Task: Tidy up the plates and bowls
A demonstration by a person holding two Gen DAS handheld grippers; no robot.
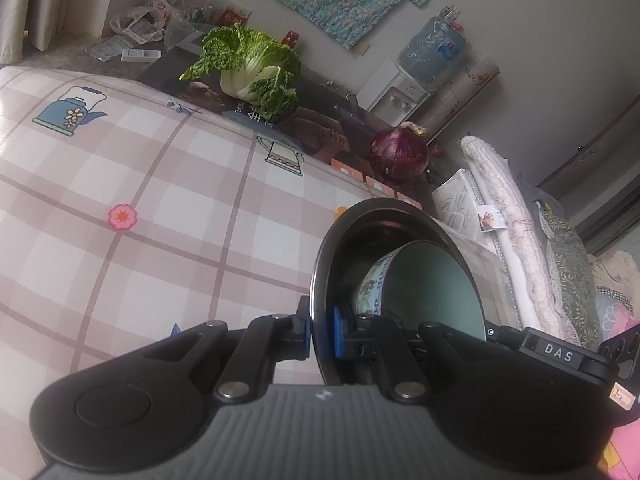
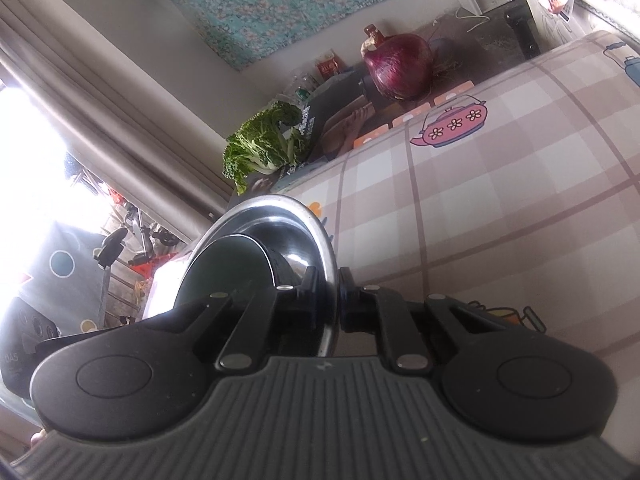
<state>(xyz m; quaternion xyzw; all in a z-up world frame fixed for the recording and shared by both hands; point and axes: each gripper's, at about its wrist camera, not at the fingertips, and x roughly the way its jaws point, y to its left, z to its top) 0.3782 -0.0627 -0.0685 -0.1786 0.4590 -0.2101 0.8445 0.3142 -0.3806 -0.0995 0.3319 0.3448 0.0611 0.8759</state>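
A steel bowl (image 1: 384, 210) holds a smaller ceramic bowl (image 1: 432, 288) with a floral outside and a pale green inside. My left gripper (image 1: 322, 326) is shut on the steel bowl's rim, blue pads (image 1: 339, 332) on either side of the thin wall. In the right wrist view the same steel bowl (image 2: 296, 220) shows its shiny inside, with the ceramic bowl (image 2: 228, 272) dark within it. My right gripper (image 2: 334, 294) is shut on the opposite rim. Each gripper's body shows in the other's view: the right (image 1: 560, 356), the left (image 2: 24, 344).
A pink plaid tablecloth (image 1: 160, 184) with teapot prints covers the table. Beyond it a leafy cabbage (image 1: 252, 68) and a red onion (image 1: 400, 154) lie on a dark printed sheet (image 1: 320, 128). A water dispenser (image 1: 404, 92) and rolled bedding (image 1: 516, 232) stand past the table's far side.
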